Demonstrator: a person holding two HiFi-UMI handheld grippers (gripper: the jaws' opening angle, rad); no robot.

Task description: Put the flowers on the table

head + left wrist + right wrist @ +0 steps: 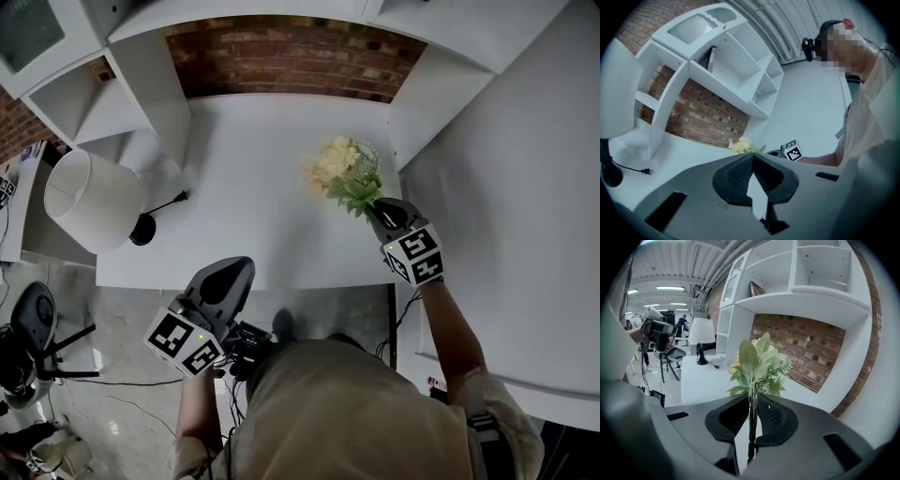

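Observation:
A bunch of pale yellow flowers with green leaves (339, 171) hangs over the right side of the white table (244, 187). My right gripper (377, 210) is shut on its dark stem. In the right gripper view the stem runs upright between the jaws and the flowers (757, 364) rise above my right gripper (752, 401). My left gripper (234, 270) hovers at the table's front edge, shut with nothing in it. In the left gripper view the flowers (743, 146) show beyond my left gripper (752, 158), whose tips meet.
A white-shaded lamp (89, 199) stands at the table's left, its cord and plug (178, 198) lying on the top. White shelving (141, 84) and a brick wall (291, 56) close off the back. A white panel (506, 187) stands on the right. A chair (33, 323) is on the floor at the left.

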